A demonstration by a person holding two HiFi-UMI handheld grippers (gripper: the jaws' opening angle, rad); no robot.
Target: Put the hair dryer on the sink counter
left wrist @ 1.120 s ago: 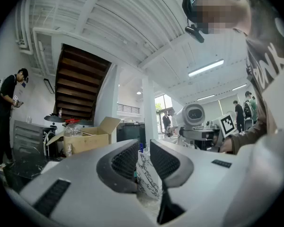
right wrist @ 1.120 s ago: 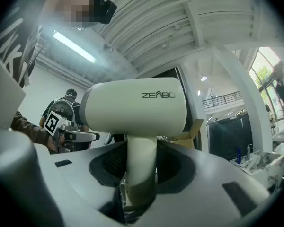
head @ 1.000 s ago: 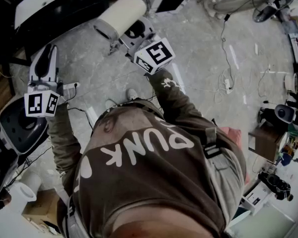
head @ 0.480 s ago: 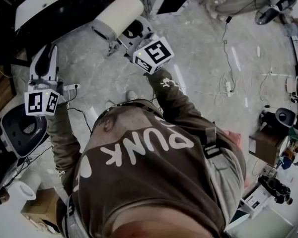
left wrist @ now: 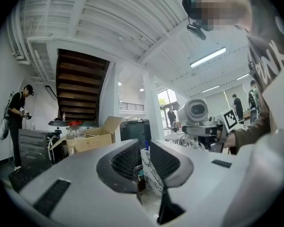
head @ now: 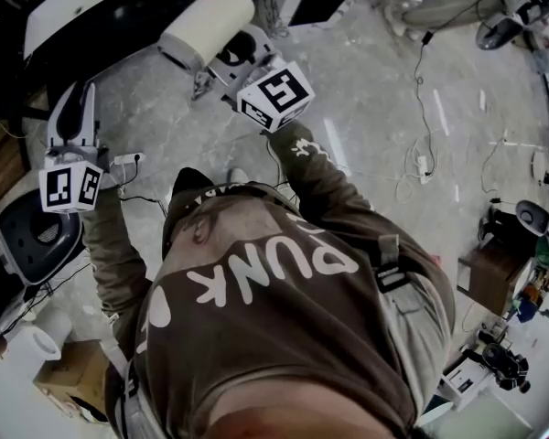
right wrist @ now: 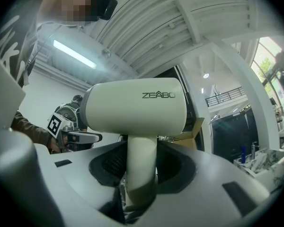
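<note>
A cream hair dryer (right wrist: pixel 132 110) stands upright in my right gripper (right wrist: pixel 141 167), whose pads press on its handle (right wrist: pixel 141 155) from both sides. In the head view its barrel (head: pixel 206 24) sticks out past the right gripper (head: pixel 231 58), held over the floor in front of the person. My left gripper (head: pixel 73 108) is raised at the left, with its jaws a narrow gap apart. Nothing sits between the left gripper (left wrist: pixel 144 152) pads. From that gripper's view the hair dryer (left wrist: pixel 195 110) shows off to the right. No sink counter is in sight.
Cables (head: pixel 416 154) trail over the marble floor. A fan (head: pixel 499 21) lies far right, a dark chair (head: pixel 37 231) and a cardboard box (head: pixel 73 382) at the left. An open cardboard box (left wrist: pixel 92 138), a marble-patterned holder (left wrist: pixel 151 174) and a standing person (left wrist: pixel 16 117) are ahead.
Both grippers have drifted a little up and left in the head view, and the hair dryer went along in the right one. Neither grip has changed.
</note>
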